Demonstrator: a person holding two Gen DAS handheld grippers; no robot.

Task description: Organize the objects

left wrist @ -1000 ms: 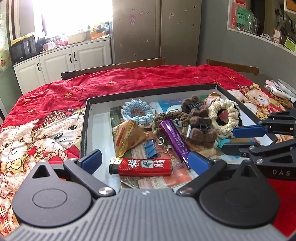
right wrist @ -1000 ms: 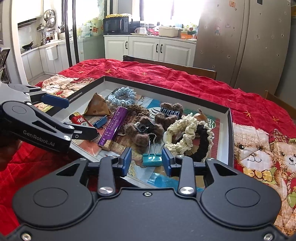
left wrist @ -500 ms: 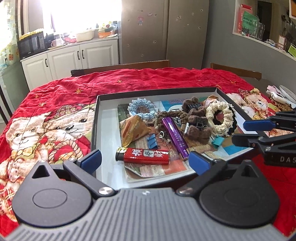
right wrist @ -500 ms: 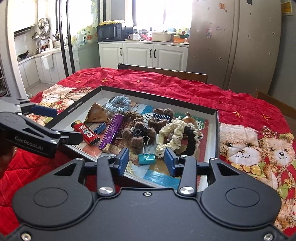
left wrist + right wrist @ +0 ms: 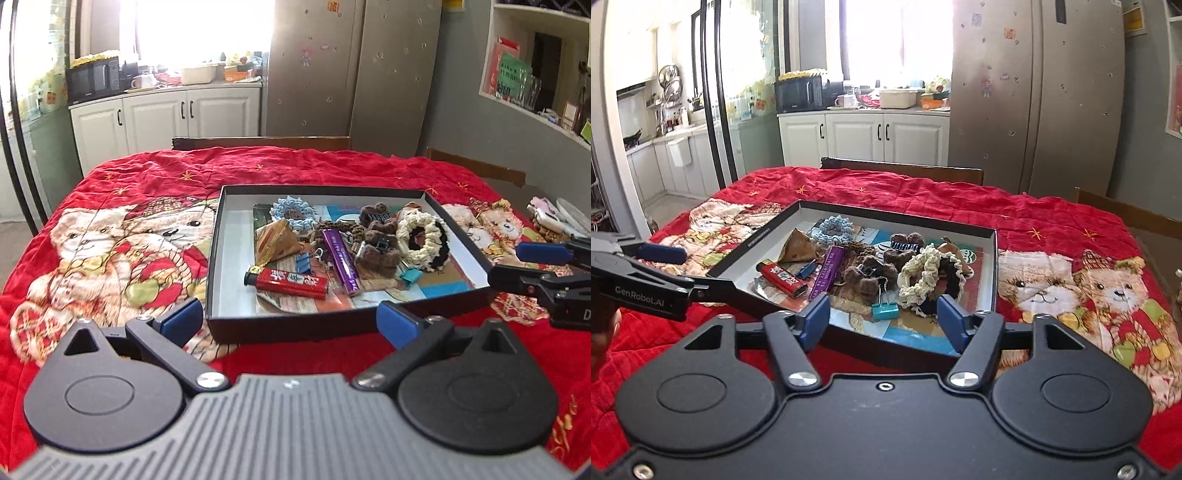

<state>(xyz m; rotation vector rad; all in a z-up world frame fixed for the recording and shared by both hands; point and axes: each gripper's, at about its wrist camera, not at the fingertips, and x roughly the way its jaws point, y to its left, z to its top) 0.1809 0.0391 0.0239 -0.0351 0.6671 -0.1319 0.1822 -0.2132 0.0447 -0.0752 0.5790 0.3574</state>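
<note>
Beyond both pairs of fingers, on a worktop (image 5: 258,170) draped in a red bear-print cloth, sits a shallow black tray (image 5: 218,258) with a pale interior, holding the loose items.

Left gripper (image 5: 290,319): fingers spread wide apart, nothing between them, held short of the tray's near wall. Its blue pads flank that wall's near-left corner and near edge.

Right gripper (image 5: 884,319): fingers apart, having just been opening, with nothing clamped; the pads touch nothing. Seen between them, farther off inside the tray, is a teal binder clip (image 5: 885,309) with its wire handles raised. In the left wrist view this gripper stands off to the right of the left fingers, beside the tray's right wall.

Contents of tray, listed from the left fingers outward:
- red lighter (image 5: 288,282) with white characters, lying flat, nearest the near wall;
- blue binder clip (image 5: 304,263), just behind the lighter;
- purple wrapped bar (image 5: 340,258), lying lengthwise, right of the lighter;
- brown-gold pyramid packet (image 5: 277,242), behind the lighter;
- pale blue crocheted ring (image 5: 293,216), toward the far wall;
- brown fuzzy hair clips (image 5: 380,243), heaped at centre;
- cream crocheted scrunchie (image 5: 421,236) over a black one, toward the right wall;
- printed paper sheets (image 5: 306,306) lying beneath everything.

A bare strip of tray floor runs along the left wall. Beyond the worktop stand white cabinets (image 5: 166,114) and a steel refrigerator (image 5: 354,66).
</note>
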